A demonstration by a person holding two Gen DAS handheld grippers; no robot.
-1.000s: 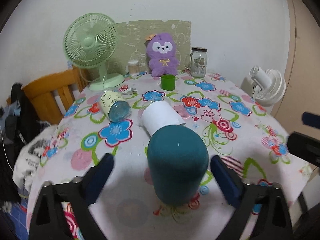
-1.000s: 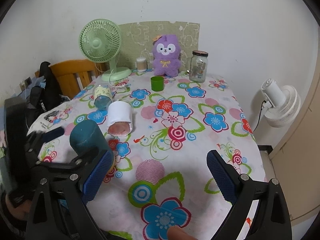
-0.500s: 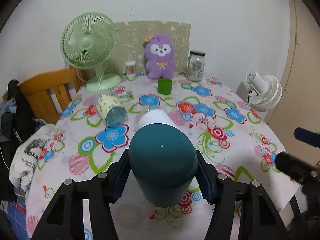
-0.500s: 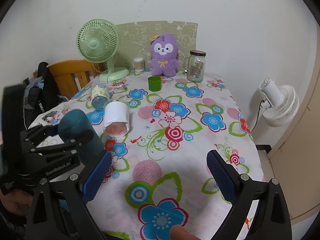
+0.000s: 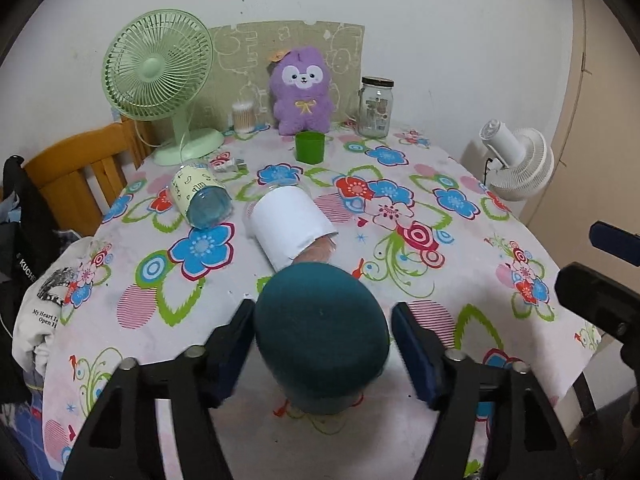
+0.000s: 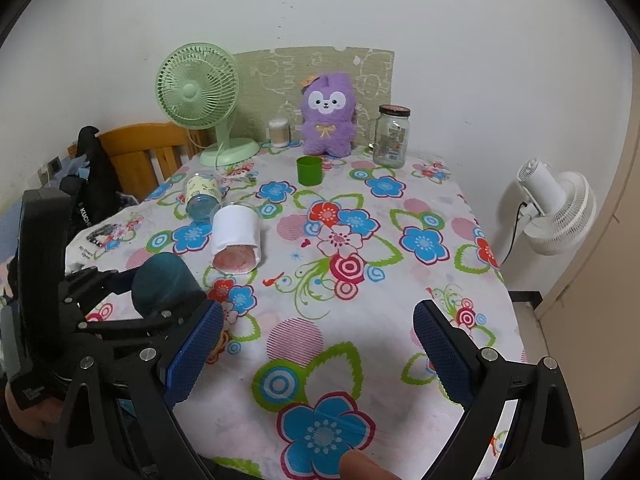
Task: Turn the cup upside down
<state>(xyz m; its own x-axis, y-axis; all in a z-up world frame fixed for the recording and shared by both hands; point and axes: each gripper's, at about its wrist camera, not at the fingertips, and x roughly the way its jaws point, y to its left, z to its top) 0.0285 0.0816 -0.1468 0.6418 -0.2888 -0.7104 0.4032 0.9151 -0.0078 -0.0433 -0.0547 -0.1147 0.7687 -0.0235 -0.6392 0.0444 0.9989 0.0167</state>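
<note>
Teal cup (image 5: 322,336) between the two pads of the left claw (image 5: 323,344), round closed end facing the camera, over the near edge of the table (image 5: 460,280). Squeezed on both sides by the blue pads, so shut on the cup. Just past the claw, a white cup (image 5: 290,222) lying on its side. Off to the right, right claw (image 6: 318,354) wide open, holding nothing, hanging over the flower cloth.
</note>
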